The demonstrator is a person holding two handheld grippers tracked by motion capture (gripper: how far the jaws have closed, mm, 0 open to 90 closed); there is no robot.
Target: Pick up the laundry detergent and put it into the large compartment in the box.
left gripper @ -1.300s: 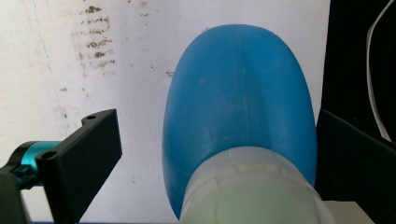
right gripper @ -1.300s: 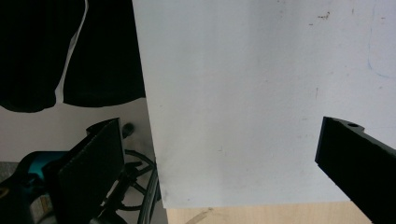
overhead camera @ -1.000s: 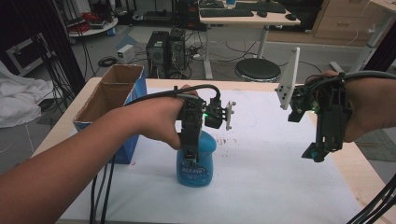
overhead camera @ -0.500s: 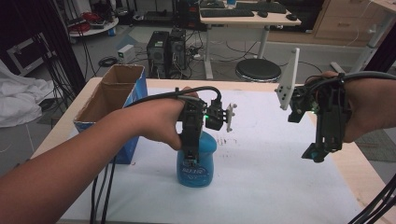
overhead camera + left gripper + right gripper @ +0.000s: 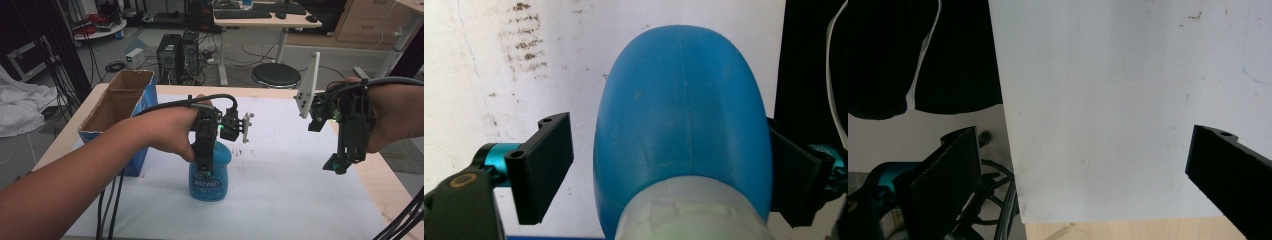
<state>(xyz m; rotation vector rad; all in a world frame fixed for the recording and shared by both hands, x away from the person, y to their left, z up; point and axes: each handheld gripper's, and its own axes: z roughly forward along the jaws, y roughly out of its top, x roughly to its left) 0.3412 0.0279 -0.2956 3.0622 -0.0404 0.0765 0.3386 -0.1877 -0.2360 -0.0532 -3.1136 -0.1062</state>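
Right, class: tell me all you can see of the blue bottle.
The bottle is glossy blue plastic, rounded and squat, with a pale, whitish neck and white lettering low on its front. It stands upright on the white sheet, right of the box. The left gripper straddles it from above; one jaw looks against it, the other stands slightly off.

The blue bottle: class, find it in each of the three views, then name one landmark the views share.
High view: the blue bottle stands at centre, low, under the left tongs.
Left gripper view: it sits centre-right, bulging between the two black jaws, a gap at the left jaw.
Right gripper view: not in it.
Shared landmark: the white table cover, also at and.
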